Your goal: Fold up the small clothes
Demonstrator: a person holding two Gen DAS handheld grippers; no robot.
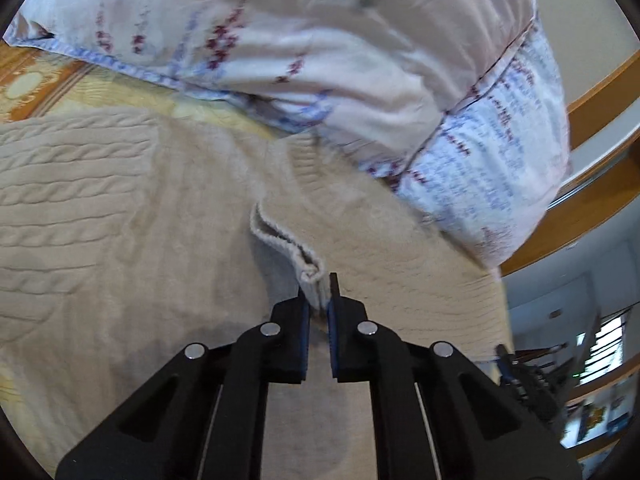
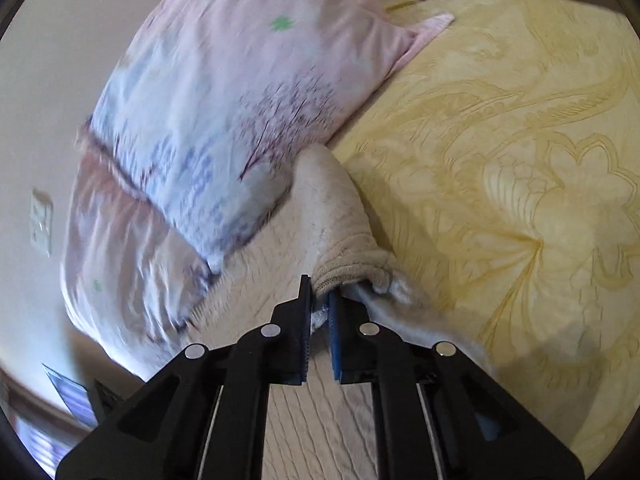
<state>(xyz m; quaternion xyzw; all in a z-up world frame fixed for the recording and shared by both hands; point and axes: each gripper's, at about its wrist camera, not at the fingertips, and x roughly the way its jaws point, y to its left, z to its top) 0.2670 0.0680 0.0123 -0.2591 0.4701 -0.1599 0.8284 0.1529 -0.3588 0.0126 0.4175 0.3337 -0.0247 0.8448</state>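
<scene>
A beige cable-knit sweater (image 1: 100, 208) lies spread on the bed. My left gripper (image 1: 319, 292) is shut on a ribbed edge of the sweater (image 1: 294, 252), lifting it slightly into a fold. My right gripper (image 2: 320, 296) is shut on the ribbed cuff of a sweater sleeve (image 2: 348, 260), and the sleeve (image 2: 324, 200) runs away from it toward the pillow. More of the knit (image 2: 308, 420) lies under the right gripper.
A pink and blue floral pillow (image 1: 320, 60) lies just beyond the sweater; it also shows in the right wrist view (image 2: 208, 120). A yellow patterned bedspread (image 2: 500, 160) covers the bed. A wooden bed frame (image 1: 600, 96) and a wall (image 2: 36, 80) stand behind.
</scene>
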